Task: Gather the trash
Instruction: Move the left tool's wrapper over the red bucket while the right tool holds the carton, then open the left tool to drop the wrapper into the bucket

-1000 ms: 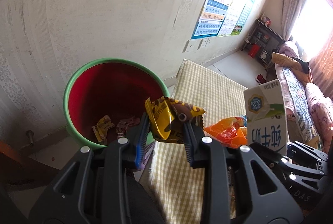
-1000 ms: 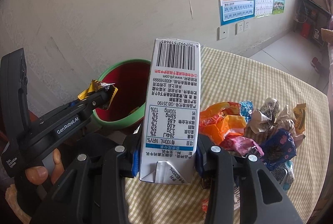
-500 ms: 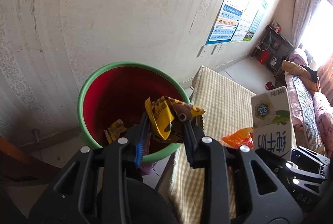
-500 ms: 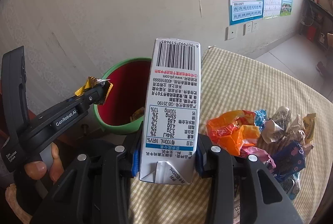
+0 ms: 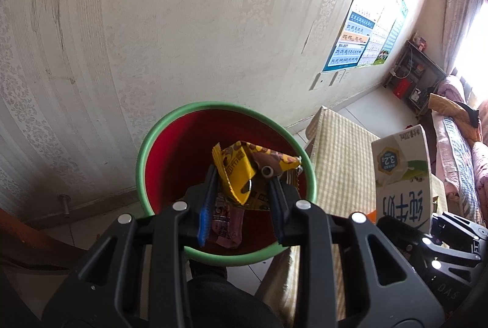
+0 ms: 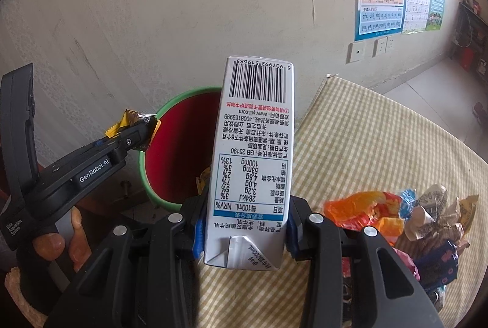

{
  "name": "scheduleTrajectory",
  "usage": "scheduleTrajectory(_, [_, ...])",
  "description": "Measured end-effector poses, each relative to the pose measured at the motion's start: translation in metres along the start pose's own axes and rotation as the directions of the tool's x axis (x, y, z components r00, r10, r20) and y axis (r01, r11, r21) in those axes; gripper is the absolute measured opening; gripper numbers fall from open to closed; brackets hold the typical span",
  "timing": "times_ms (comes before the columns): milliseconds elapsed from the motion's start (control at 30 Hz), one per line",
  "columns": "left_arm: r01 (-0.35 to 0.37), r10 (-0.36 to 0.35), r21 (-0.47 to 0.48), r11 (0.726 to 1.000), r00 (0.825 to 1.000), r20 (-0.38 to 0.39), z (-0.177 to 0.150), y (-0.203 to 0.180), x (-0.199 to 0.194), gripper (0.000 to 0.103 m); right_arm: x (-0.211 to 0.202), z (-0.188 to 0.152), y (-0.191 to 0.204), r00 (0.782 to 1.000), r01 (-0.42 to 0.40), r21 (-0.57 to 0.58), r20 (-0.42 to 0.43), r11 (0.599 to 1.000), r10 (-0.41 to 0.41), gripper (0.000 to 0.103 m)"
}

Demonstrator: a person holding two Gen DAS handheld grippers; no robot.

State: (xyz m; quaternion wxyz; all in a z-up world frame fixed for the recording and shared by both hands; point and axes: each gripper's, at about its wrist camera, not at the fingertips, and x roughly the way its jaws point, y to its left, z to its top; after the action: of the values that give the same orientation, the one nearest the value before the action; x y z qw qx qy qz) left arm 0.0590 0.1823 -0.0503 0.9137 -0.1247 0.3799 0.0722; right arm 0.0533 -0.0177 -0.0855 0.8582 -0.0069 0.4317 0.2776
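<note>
Checked tablecloth under heaped crumpled wrappers

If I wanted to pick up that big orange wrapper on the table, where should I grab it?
Grab the orange wrapper on its puffed-up top ridge, probably best coming down from above on its left end. It lies crumpled on the checked tablecloth, so raised folds give fingers something to pinch. The left end is free, while the right end is crowded by the other wrappers.
</note>
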Motion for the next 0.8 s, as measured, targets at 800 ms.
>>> scheduleTrajectory(800, [-0.05,0.05,-0.016,0.999,0.998,-0.041,0.018,0.024,0.04,0.03,0.06,0.032,0.016,0.999,-0.019,-0.007,-0.05,1.0,0.018,0.038])
